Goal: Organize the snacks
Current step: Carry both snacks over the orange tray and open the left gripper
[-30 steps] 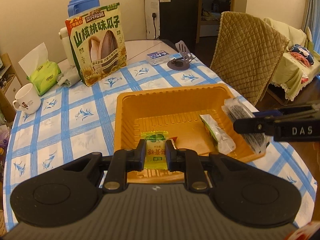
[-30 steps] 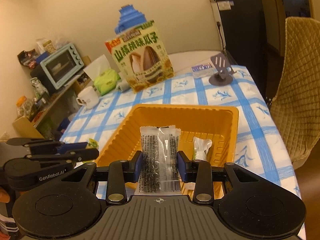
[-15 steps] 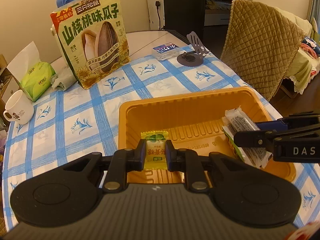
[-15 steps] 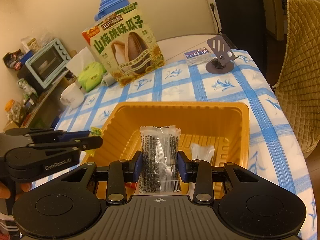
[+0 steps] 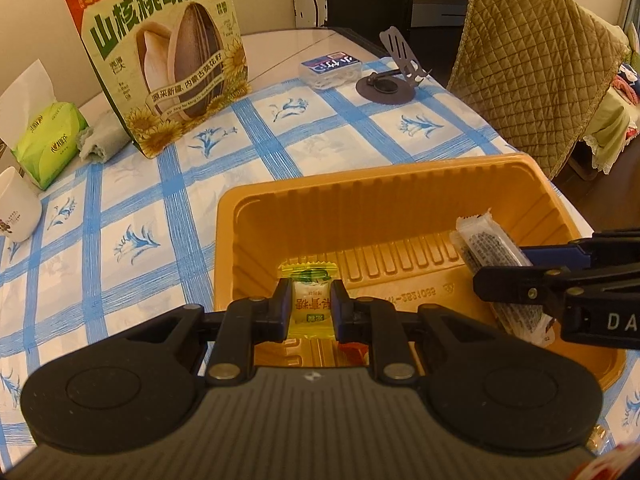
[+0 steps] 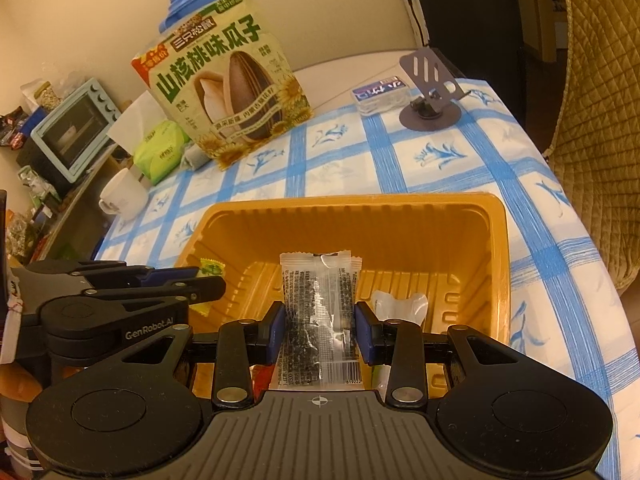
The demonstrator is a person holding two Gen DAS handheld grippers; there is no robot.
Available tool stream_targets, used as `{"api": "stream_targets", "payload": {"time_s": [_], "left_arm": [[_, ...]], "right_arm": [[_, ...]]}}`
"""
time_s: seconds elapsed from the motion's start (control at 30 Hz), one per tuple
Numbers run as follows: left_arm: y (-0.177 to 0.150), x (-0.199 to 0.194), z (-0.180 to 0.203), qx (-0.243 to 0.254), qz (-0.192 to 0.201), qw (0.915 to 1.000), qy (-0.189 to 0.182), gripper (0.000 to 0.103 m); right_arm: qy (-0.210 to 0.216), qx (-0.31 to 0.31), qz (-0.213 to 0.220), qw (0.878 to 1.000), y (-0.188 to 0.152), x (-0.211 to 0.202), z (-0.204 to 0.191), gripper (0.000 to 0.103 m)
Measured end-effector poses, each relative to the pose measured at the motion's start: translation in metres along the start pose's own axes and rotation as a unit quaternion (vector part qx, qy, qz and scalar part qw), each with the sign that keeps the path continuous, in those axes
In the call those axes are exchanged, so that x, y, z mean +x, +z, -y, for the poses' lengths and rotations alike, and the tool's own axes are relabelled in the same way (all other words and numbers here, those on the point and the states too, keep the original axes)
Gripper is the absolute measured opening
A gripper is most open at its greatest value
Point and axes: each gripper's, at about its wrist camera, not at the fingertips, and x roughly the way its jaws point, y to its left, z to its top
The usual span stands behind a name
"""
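An orange plastic tray (image 5: 384, 184) (image 6: 352, 210) sits on the blue-checked tablecloth. My left gripper (image 5: 311, 307) is shut on a small yellow-green candy packet (image 5: 311, 300), held over the tray's near left part. Over the tray's near middle, my right gripper (image 6: 320, 326) is shut on a clear packet of dark seeds (image 6: 318, 312). In the left wrist view that seed packet (image 5: 486, 246) and the right gripper's fingers (image 5: 520, 284) show at the right. A white-and-green packet (image 6: 398, 304) lies in the tray beside the right gripper.
A large sunflower-seed bag (image 5: 160, 48) stands at the back of the table. Near it are a green tissue pack (image 5: 48, 140), a white mug (image 5: 16, 210), a small blue-white box (image 5: 332, 66) and a phone stand (image 5: 394, 76). A quilted chair (image 5: 532, 60) stands at right.
Both grippers have moved forward and down toward the tray, each keeping its packet. The tray now looks larger and closer in both views.
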Motion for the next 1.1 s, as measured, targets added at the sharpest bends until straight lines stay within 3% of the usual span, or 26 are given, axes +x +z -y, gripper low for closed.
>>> {"api": "stream_targets", "payload": {"time_s": [0.23, 0.37, 1.1], "left_arm": [[0.000, 0.004, -0.001, -0.002, -0.001, 1.0000, -0.003, 0.019], [-0.001, 0.002, -0.003, -0.009, 0.002, 0.9999, -0.006, 0.031], [-0.010, -0.027, -0.010, -0.019, 0.015, 0.9996, -0.014, 0.046]], "right_arm": [[0.001, 0.006, -0.002, 1.000, 0.000, 0.002, 0.002, 0.037], [0.000, 0.008, -0.003, 1.000, -0.001, 0.003, 0.001, 0.037], [-0.013, 0.026, -0.004, 1.000, 0.002, 0.009, 0.002, 0.038]]}}
